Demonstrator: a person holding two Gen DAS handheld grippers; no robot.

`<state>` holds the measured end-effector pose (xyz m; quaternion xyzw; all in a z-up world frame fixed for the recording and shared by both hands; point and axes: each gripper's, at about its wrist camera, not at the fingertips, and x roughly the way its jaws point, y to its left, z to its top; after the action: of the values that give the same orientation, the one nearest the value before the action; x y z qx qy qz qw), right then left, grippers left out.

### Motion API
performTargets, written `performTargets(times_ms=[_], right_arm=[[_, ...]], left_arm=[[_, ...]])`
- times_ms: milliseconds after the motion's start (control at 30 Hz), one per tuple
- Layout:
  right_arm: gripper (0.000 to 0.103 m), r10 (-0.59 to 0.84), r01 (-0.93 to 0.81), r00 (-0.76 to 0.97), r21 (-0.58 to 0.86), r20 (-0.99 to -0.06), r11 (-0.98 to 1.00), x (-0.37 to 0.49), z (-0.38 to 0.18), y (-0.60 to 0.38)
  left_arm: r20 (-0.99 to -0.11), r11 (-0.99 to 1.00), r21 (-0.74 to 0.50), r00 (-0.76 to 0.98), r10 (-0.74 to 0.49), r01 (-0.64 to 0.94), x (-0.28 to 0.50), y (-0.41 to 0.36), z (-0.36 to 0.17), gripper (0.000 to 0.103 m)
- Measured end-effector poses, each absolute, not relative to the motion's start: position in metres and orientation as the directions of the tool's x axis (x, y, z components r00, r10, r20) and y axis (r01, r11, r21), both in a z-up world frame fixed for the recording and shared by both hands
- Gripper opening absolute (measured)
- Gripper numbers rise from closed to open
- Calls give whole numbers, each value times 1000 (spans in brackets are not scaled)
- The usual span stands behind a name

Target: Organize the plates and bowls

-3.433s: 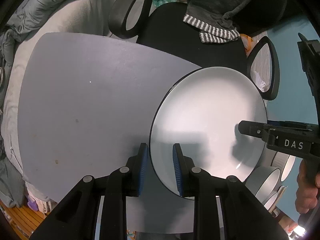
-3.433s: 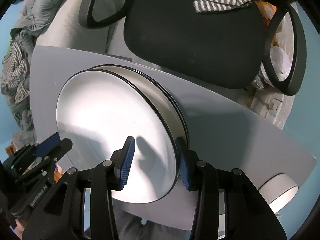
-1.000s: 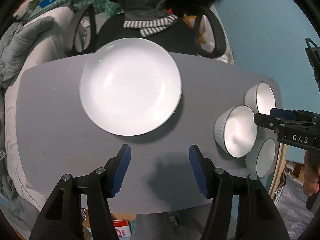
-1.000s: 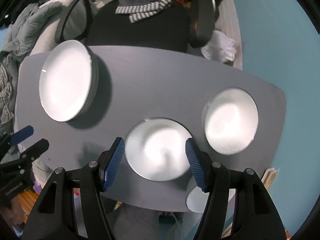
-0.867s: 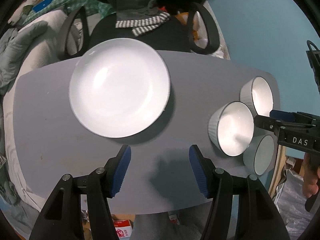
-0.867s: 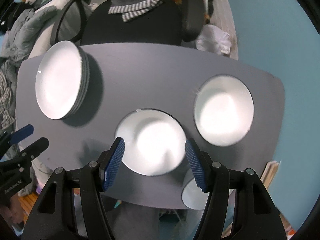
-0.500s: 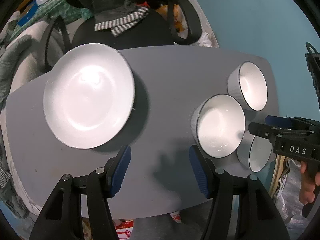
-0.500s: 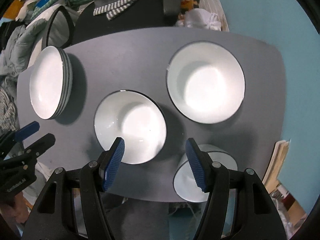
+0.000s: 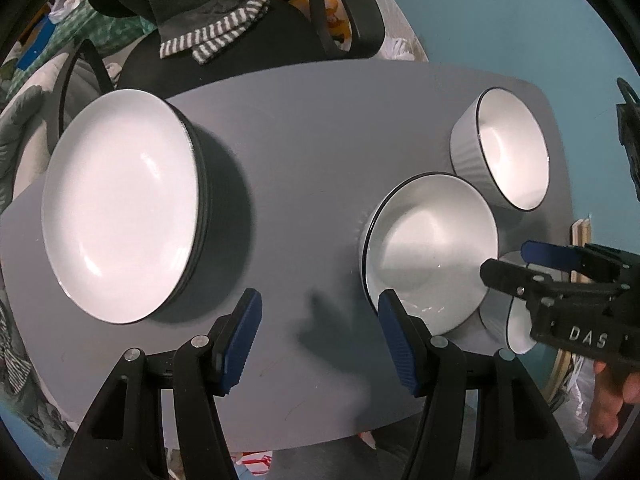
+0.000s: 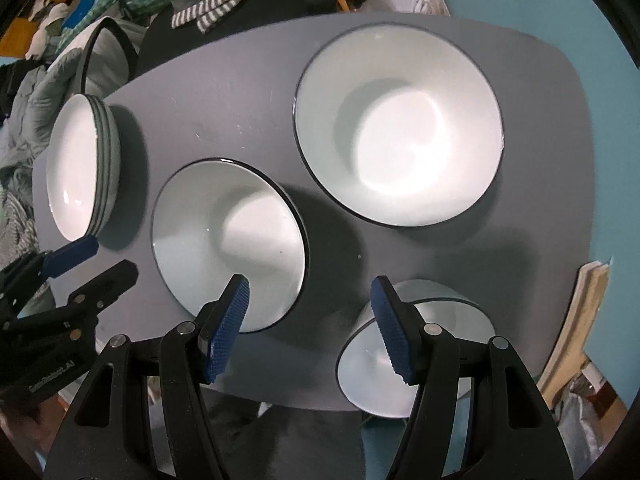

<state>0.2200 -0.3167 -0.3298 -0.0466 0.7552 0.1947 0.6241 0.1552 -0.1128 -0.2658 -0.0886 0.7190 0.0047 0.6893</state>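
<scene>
A stack of white plates [image 9: 120,200] with dark rims sits at the table's left; it also shows in the right wrist view [image 10: 80,168]. Three white bowls stand on the right: a middle bowl [image 9: 428,248] [image 10: 228,248], a far bowl [image 9: 508,148] [image 10: 400,128] and a near small bowl [image 10: 416,344] [image 9: 516,320]. My left gripper [image 9: 316,324] is open and empty above the table between the plates and the middle bowl. My right gripper [image 10: 308,320] is open and empty, hovering over the gap between the middle bowl and the near bowl; it also shows in the left wrist view [image 9: 516,264].
The grey table [image 9: 304,128] has rounded corners. A black office chair [image 9: 280,40] with a striped cloth [image 9: 212,40] stands behind it. Bedding [image 10: 36,92] lies to the left and a teal wall [image 9: 500,12] to the right.
Both grippers let go of the plate, now on the stack, and opened. Both have swung right and come lower, so the bowls look larger and nearer.
</scene>
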Motion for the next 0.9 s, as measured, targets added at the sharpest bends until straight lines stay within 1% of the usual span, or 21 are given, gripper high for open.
performTargets(times_ms=[200,500,567,600,700,733,833,867,900], right_arm=[[63,191,-280,-223,251,-956,927,223,-345,-312],[63,180,-292,-190,231,-965,928,224,-364,-306],[59,186,-292,-193,237,-963,926,225,-367,-304],[55,186,-292,-194,238,-963,926,225,-369,-303],[53,177,-307,-166,222,-970,925,227,-366,-303],[47,201,-301,-178,248,-963,921,228,-366,-303],[44,208,-286,-188,256,-960,923,230,-366,-304],[42,205,-291,-186,253,-961,923,230,-366,-304],[38,205,-292,-190,255,-960,922,229,-367,-305]], left_arm=[[-992,985,-105,-49,-113,-138,163,-121,-281,62],[-994,984,-86,-59,-96,-155,174,-127,-300,62],[-995,985,-79,-55,-89,-154,176,-128,-302,62],[-995,985,-73,-55,-83,-154,177,-129,-304,62],[-995,983,-68,-63,-80,-170,180,-128,-310,62],[-995,982,-72,-62,-84,-175,180,-128,-311,62],[-995,982,-72,-59,-84,-177,181,-129,-313,62],[-995,982,-68,-61,-80,-177,181,-129,-314,62],[-995,982,-67,-63,-79,-177,182,-129,-316,62]])
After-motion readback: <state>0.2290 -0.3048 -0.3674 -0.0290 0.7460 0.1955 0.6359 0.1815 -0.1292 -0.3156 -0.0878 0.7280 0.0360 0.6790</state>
